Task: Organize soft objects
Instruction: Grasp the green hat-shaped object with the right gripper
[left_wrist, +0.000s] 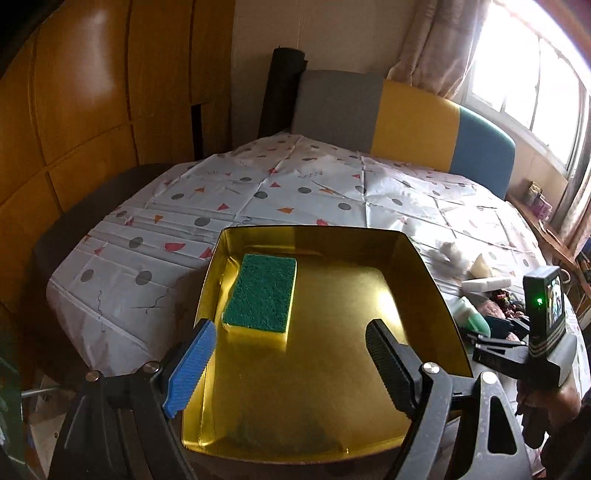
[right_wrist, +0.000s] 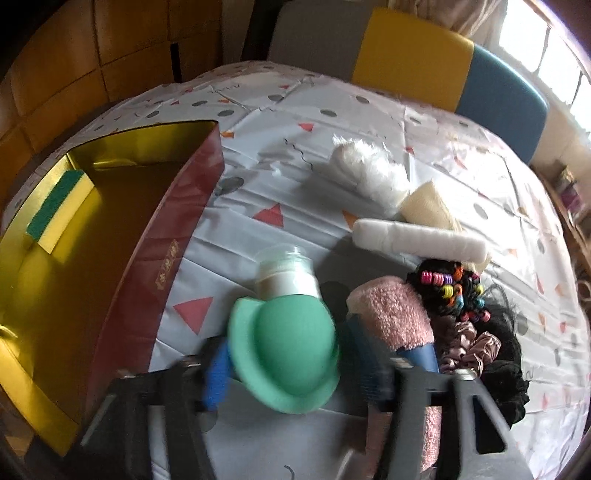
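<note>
Gold box (left_wrist: 424, 295): one sponge (left_wrist: 260, 291) in, 10 o'clock. Left claw (left_wrist: 291, 365) wide, empty. Right claw (right_wrist: 295, 369) spread around green brush (right_wrist: 288, 350); grip unclear. Pile left.

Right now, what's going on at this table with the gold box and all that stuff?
A person with two handheld grippers is sorting soft things into the gold box. A green and yellow sponge already lies inside. The left gripper is open and empty over the box. The right gripper, open, straddles a green-capped bottle in the pile beside a pink towel roll and scrunchies.
</note>
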